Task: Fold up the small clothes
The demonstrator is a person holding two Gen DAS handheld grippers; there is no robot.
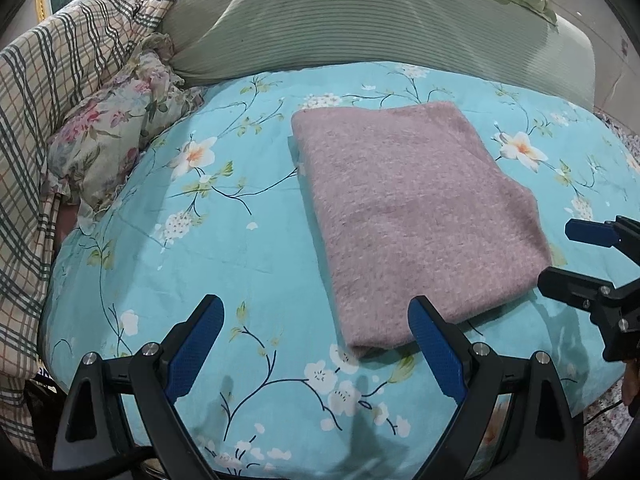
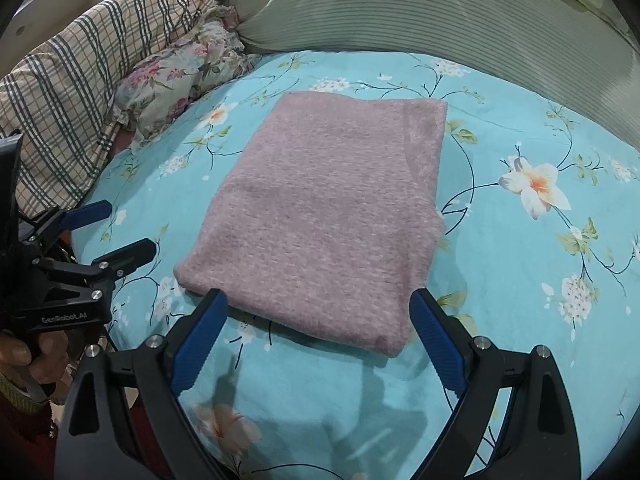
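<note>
A plaid quilt in beige, grey and rust lies bunched along the left edge of the bed, with a ruffled floral pillow of soft, crumpled cotton tucked against it. Beside them spreads a turquoise sheet printed with white blossoms and thin dark branches, smooth but faintly creased. The left gripper hovers low over this sheet, its blue ribbed fingers spread wide and holding nothing — its right finger sits just in front of the garment's near corner. At centre rests the folded garment, a mauve, fuzzy knit pressed into a neat rectangle with rounded, slightly thick edges; it lies flat on the sheet, its long axis running from the near edge of the bed toward the pillows at the far end, tilted slightly to the right in the right wrist view. The right gripper faces the garment's near short edge, fingers also wide apart and empty — the cloth's edge lies between the tips. Beyond, a pale green ribbed pillow fills the head of the bed.
</note>
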